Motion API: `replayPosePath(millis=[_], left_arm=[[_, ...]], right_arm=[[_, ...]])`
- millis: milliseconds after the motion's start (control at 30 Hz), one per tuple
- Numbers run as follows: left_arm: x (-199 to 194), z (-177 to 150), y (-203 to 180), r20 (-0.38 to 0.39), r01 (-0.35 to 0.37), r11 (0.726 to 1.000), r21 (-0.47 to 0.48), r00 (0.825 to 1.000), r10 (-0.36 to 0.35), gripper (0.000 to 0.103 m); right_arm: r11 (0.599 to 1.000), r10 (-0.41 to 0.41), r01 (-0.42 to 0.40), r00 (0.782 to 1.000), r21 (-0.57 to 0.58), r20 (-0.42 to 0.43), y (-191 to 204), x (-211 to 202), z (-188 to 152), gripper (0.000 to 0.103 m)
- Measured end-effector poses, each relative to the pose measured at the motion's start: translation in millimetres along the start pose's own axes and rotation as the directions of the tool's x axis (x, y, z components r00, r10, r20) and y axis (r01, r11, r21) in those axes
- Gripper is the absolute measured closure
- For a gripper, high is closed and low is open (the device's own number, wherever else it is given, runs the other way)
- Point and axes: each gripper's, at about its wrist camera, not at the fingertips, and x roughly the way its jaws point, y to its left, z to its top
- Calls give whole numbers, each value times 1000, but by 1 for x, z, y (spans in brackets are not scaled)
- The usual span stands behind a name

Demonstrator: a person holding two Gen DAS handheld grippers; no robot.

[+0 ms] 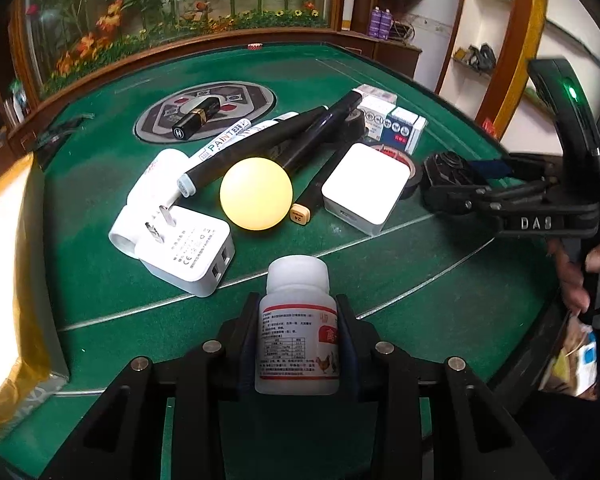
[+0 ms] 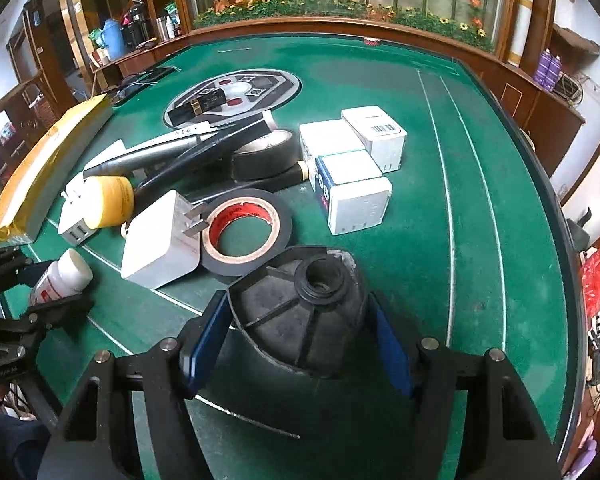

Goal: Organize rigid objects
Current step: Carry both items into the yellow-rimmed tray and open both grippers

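Note:
My left gripper [image 1: 297,301] is shut on a white pill bottle [image 1: 296,276] with a red-and-white label, held upright just above the green felt. The same bottle [image 2: 64,276] shows in the right wrist view at the lower left, in the left gripper [image 2: 46,286]. My right gripper [image 2: 299,296] straddles a black ribbed, dome-shaped part [image 2: 300,320] lying on the felt. Its blue pads [image 2: 206,340] stand close beside the part, with a sliver of gap on the right. In the left wrist view the right gripper [image 1: 440,184] reaches in from the right.
Clutter fills the table's middle: a yellow ball [image 1: 256,193], two white chargers [image 1: 184,248] [image 1: 366,188], markers [image 1: 216,152], a black lipstick [image 1: 196,120], tape rolls [image 2: 284,224] [image 2: 264,152] and small white boxes [image 2: 352,160]. A yellow package [image 2: 48,160] lies left.

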Motion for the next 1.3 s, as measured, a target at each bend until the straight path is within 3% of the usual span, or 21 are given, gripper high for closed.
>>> replayPosePath(millis=[333, 500, 700, 1000, 1067, 1167, 1233, 1300], left_arm=[[-36, 7, 27, 100, 22, 995, -93, 995, -13, 66], [-70, 10, 62, 175, -31, 985, -171, 983, 62, 66], [-104, 8, 122, 215, -98, 952, -289, 963, 164, 65], [-100, 23, 240, 117, -208, 874, -439, 951, 286, 65], [-90, 27, 261, 84, -201, 865, -460, 960, 267, 65], [-70, 32, 285, 51, -231, 837, -497, 955, 294, 65], [-56, 30, 302, 32, -216, 809, -547, 960, 278, 65], [-47, 26, 312, 5, -232, 790, -568, 958, 285, 65]], right_arm=[[998, 52, -55, 988, 16, 148, 6, -44, 21, 35], [986, 165, -162, 974, -32, 154, 38, -47, 50, 35], [946, 311, -292, 940, -143, 140, 104, -54, 94, 35], [876, 441, -423, 897, -231, 33, 232, -11, 188, 35], [875, 442, -425, 897, -234, 23, 255, 7, 207, 35], [863, 459, -450, 888, -229, -17, 292, 41, 230, 35], [872, 432, -433, 900, -230, -56, 316, 70, 241, 35], [869, 448, -459, 888, -186, -103, 325, 96, 250, 35]])
